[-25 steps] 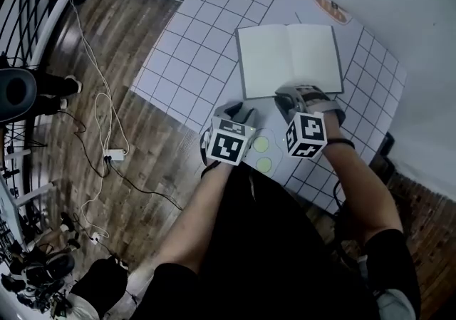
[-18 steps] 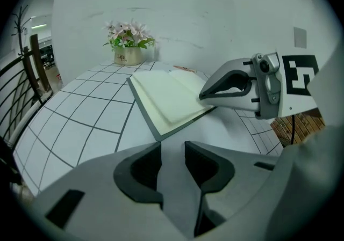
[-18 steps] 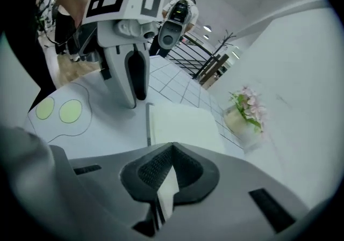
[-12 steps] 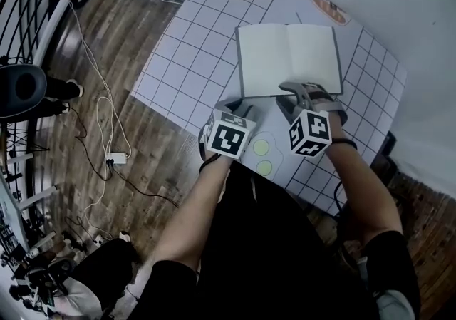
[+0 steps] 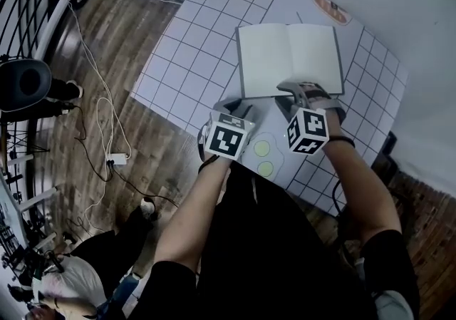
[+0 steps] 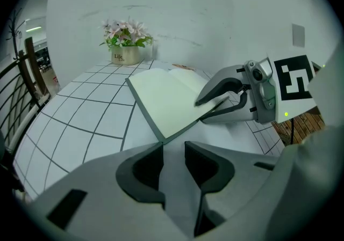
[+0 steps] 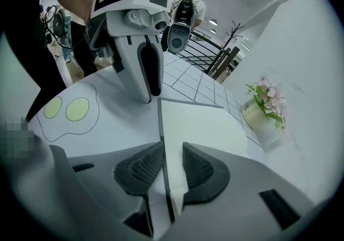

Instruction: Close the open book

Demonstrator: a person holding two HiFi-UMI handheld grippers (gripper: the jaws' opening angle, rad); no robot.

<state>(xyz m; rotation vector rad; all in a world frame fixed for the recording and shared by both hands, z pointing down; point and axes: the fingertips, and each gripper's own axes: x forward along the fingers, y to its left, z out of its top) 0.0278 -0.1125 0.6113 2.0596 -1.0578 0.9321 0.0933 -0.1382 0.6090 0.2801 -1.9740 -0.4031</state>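
Book [image 5: 288, 58]: lay open and flat, blank pages up, on the far right part of the checked table [image 5: 189, 62].
Right gripper [image 5: 299, 89]: stood at the book's near edge; jaws had just been opening, with that edge between them, unclamped.
Left gripper [image 5: 231, 106]: jaws stood slightly apart and empty, near the book's near left corner.

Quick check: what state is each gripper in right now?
Left gripper: jaws open, empty.
Right gripper: jaws have just been opening, loose around the edge of the grey-covered open book.

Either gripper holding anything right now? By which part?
Nothing gripped. The right gripper, jaws just opening, straddles the near edge of the book without clamping; the left gripper is open, empty.
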